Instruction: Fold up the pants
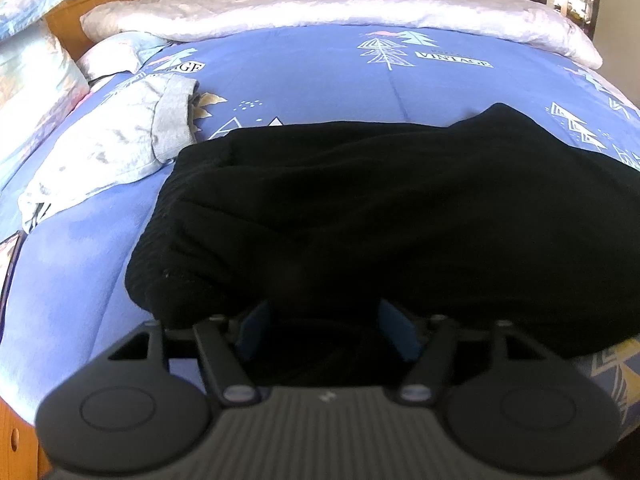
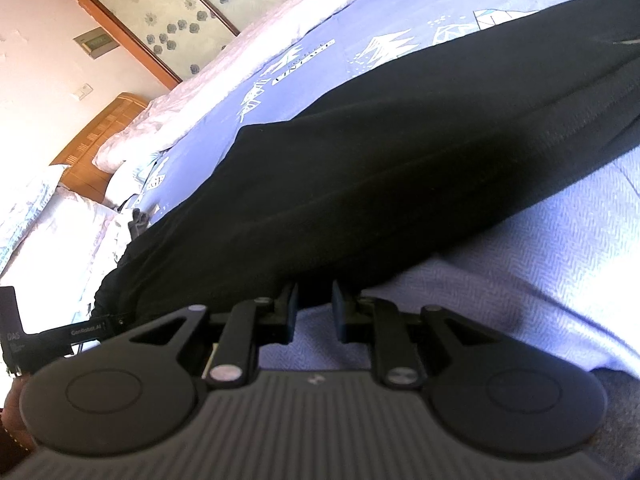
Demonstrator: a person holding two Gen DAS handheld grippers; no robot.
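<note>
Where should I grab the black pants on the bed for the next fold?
Take the black pants at their near edge, coming in low from the bedside. The cloth bunches thickest there, giving a ridge to pinch. The left gripper straddles it with jaws apart; the right gripper sits narrow at the same edge.

The blue bedcover [image 1: 320, 76] carries the word "VINTAGE" in small boxed labels beside its tree prints: one reads whole near the far middle [image 1: 454, 59], another at the far left shows only "AGE" [image 1: 188, 67], the rest lost under a fold. Seen from the right wrist, a black strap [image 2: 86, 330] at the left edge reads "GenRobot.AI", and a black tag [image 2: 12, 338] beside it shows "DAS".
</note>
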